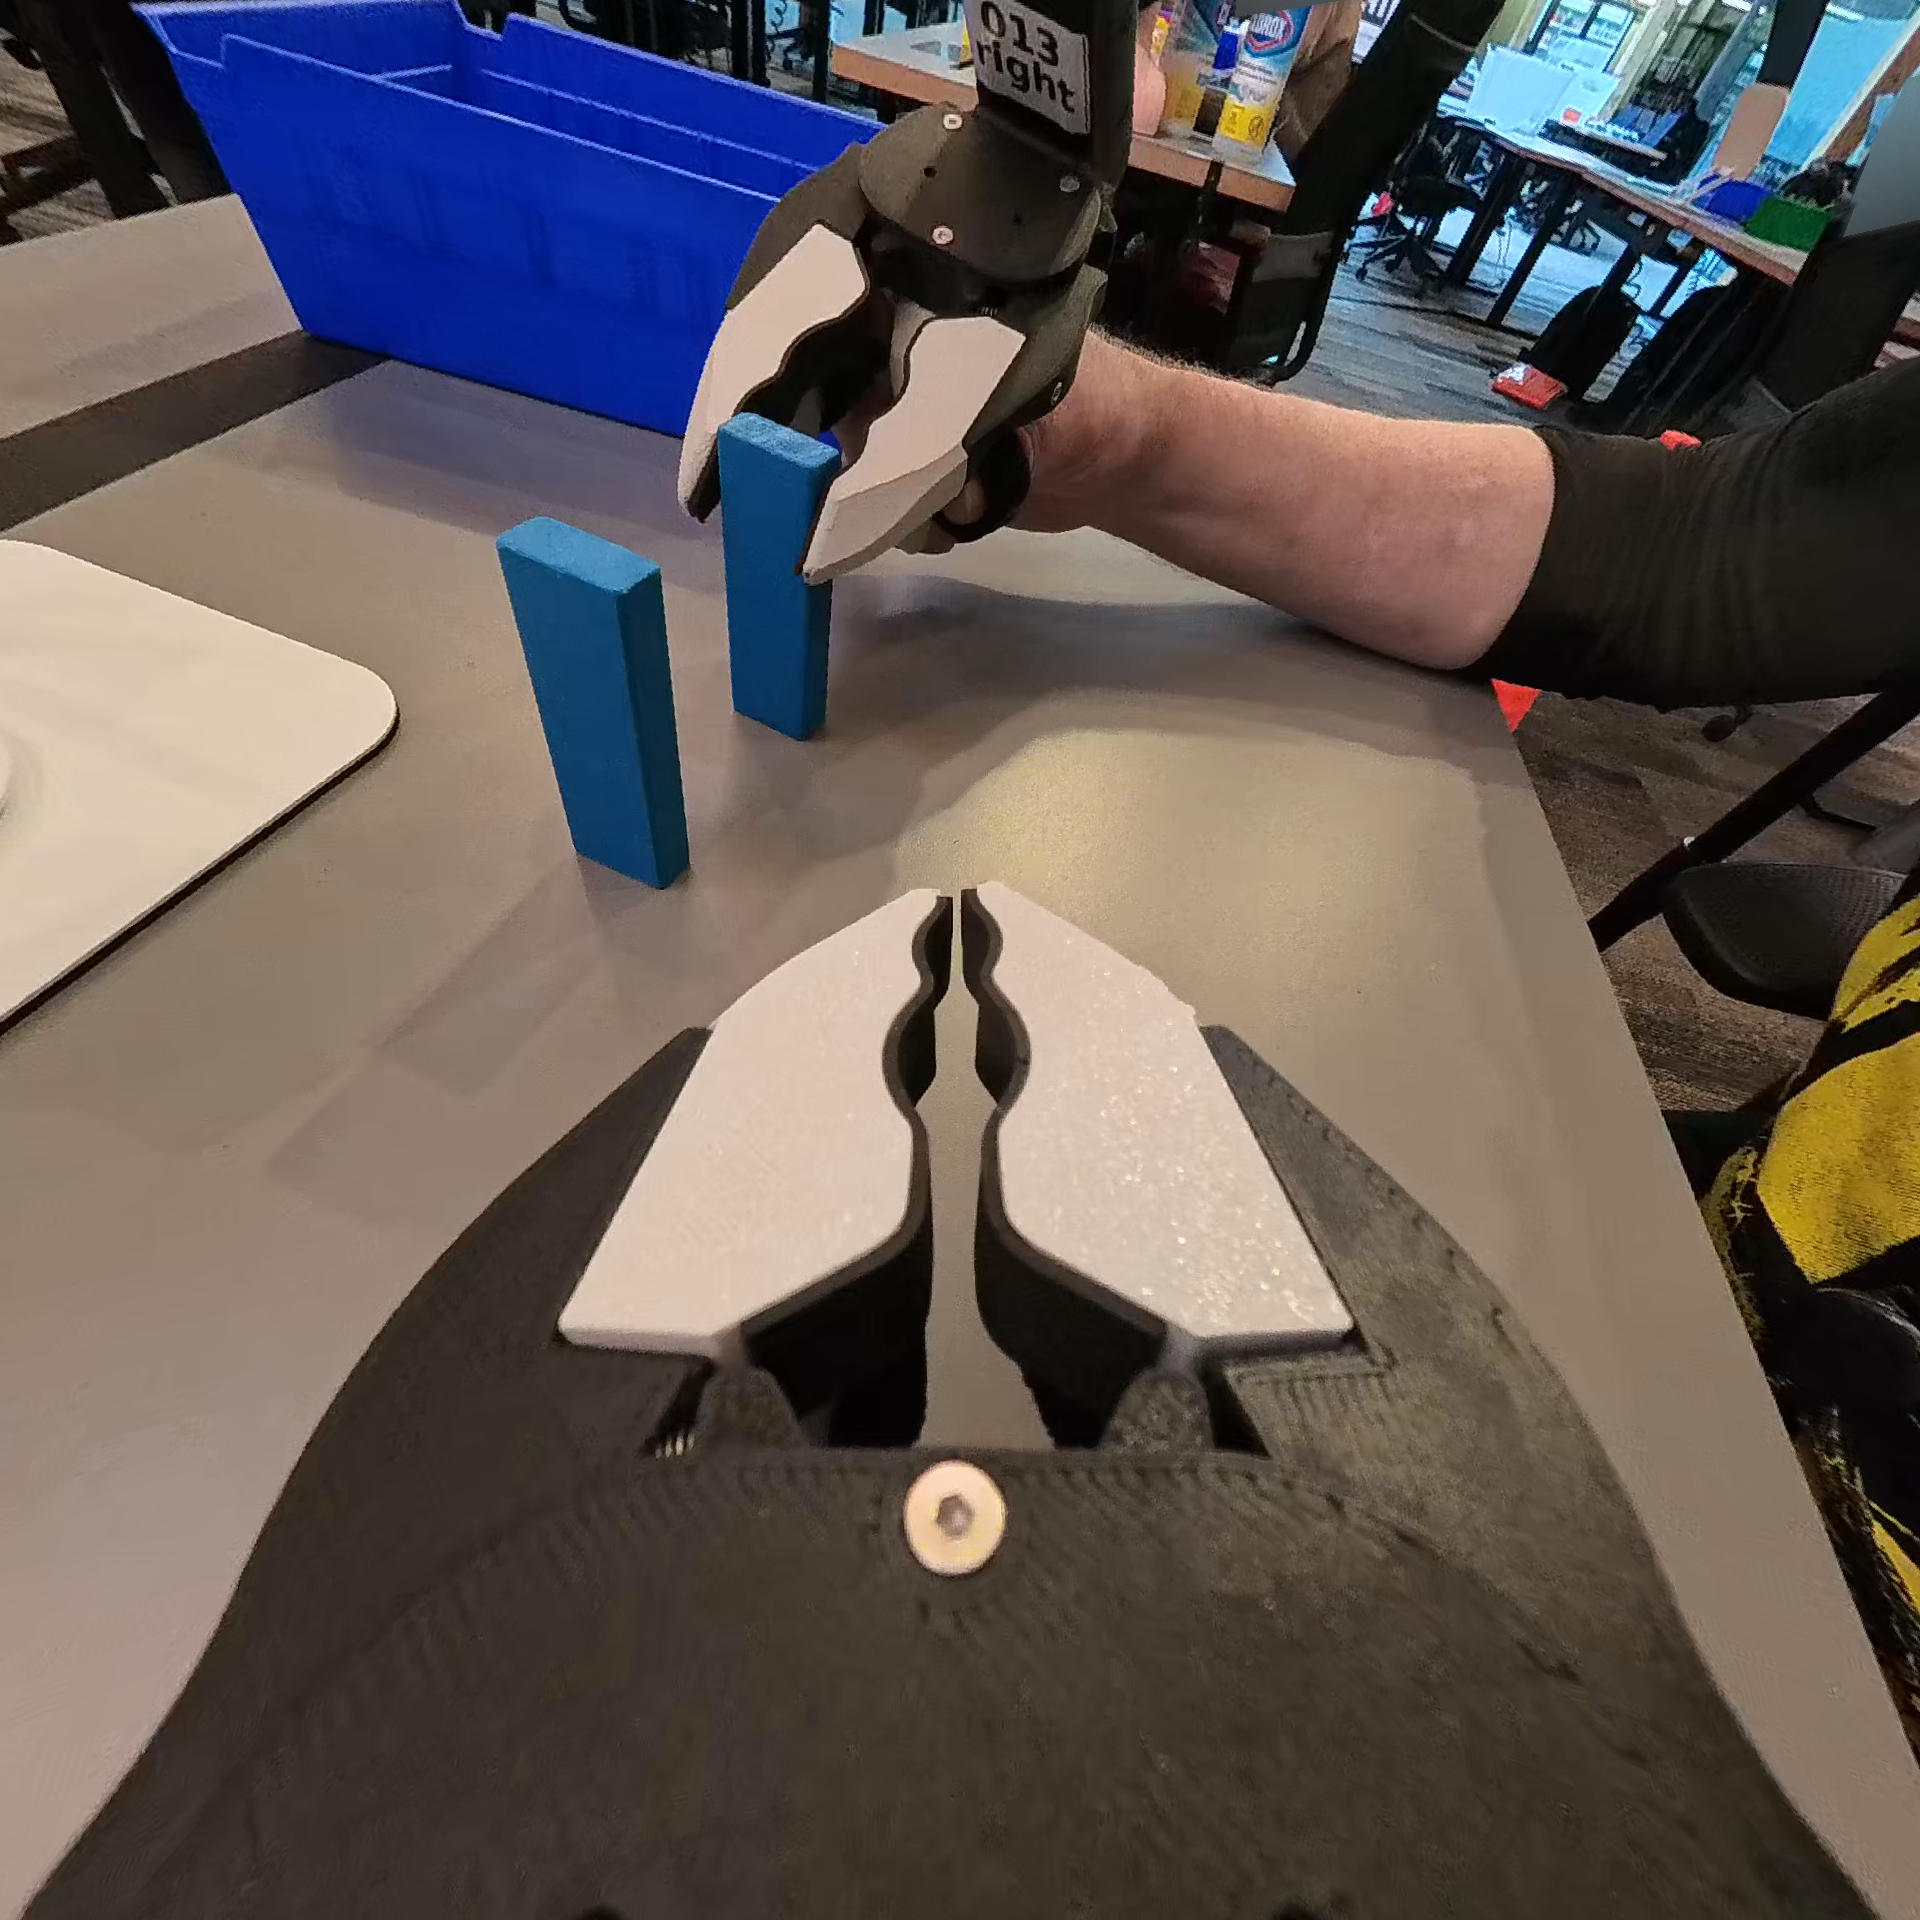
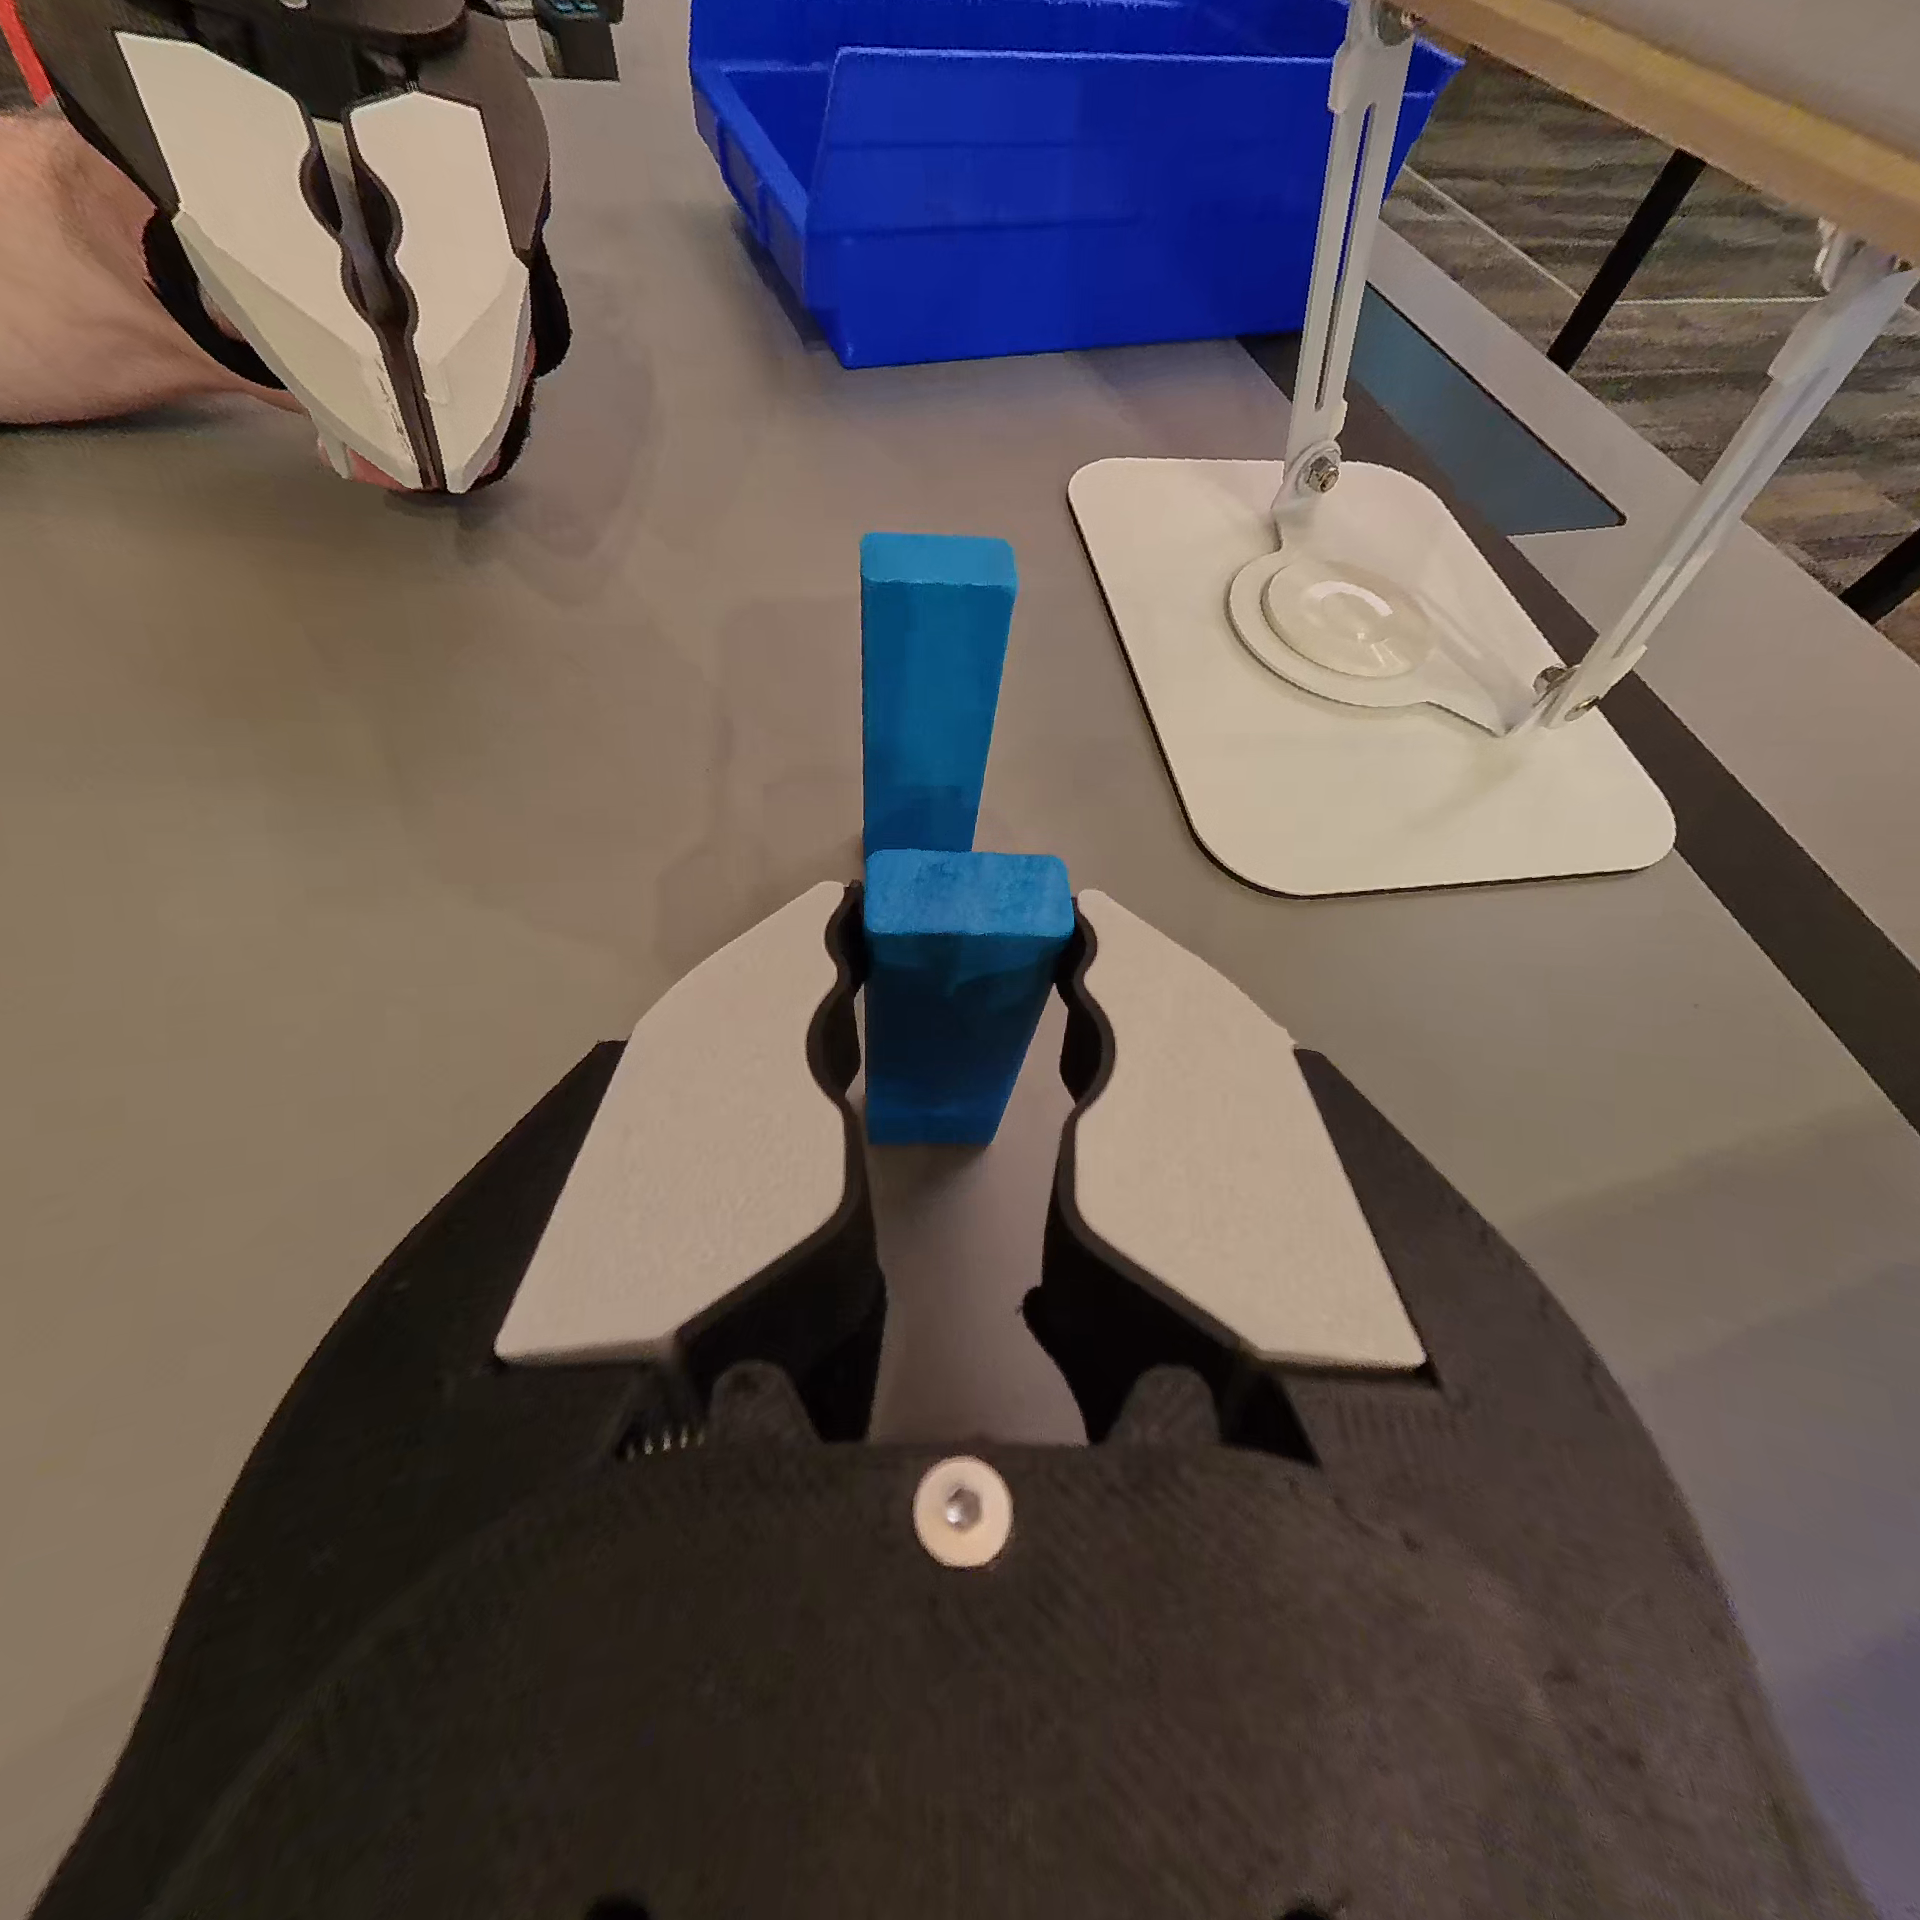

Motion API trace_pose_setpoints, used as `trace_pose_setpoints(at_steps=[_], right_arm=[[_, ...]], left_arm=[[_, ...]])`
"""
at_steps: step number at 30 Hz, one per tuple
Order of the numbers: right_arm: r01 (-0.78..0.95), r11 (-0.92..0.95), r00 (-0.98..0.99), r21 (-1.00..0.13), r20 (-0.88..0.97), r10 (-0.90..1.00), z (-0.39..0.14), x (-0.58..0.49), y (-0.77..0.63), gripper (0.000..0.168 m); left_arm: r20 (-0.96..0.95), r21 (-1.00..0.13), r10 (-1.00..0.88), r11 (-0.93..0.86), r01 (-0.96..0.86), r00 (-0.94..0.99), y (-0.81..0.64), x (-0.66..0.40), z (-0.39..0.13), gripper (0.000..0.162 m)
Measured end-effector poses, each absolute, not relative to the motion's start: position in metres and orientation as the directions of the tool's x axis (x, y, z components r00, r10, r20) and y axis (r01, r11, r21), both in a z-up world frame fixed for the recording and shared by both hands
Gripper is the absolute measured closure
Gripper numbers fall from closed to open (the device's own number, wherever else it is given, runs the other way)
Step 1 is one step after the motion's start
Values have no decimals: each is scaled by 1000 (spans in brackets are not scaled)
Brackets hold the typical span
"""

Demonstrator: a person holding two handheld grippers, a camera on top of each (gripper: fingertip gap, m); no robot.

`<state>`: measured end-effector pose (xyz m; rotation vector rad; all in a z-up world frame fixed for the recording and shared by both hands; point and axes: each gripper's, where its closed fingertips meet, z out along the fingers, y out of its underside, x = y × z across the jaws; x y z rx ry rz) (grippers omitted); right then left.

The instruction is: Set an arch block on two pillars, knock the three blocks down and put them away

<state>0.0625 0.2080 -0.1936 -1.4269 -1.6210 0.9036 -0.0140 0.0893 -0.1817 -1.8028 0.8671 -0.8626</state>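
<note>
A grey table (image 1: 1195, 831) is seen in both wrist views, with a blue plastic bin (image 2: 1039, 208) set at its far side. A white stand base (image 2: 1382, 748) with slim metal arms is placed beside the blocks, well apart from the bin.

Two blue pillar blocks are stood upright on the table, near each other but apart. The nearer pillar (image 2: 951, 997) is framed by the right gripper (image 2: 961, 920), whose fingers are closed against the block's top end; whether it is firmly pressed cannot quite be told. The farther pillar (image 2: 930, 686) is left free.

The left gripper (image 1: 956, 904) is held low over bare table, its fingers brought together on nothing. The arch block is not seen.
</note>
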Motion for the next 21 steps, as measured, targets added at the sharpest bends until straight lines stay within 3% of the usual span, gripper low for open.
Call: trace_pose_setpoints(at_steps=[11, 16, 19, 21], right_arm=[[429, 92, -75, -899, 67, 995, -195, 63, 207, 122], [407, 94, -64, -909, 74, 995, -186, 70, 205, 115], [398, 100, -37, -912, 93, 995, -179, 80, 206, 114], [388, 101, -22, -916, 100, 995, -175, 86, 209, 115]], left_arm=[[191, -927, -845, -323, -190, 500, 90, -14, -182, 157], [141, -945, -829, -276, -177, 541, 93, -34, -165, 148], [93, -952, -685, -274, -138, 722, 112, -93, -142, 139], [75, -938, -500, -330, -110, 863, 130, -153, -133, 122]])
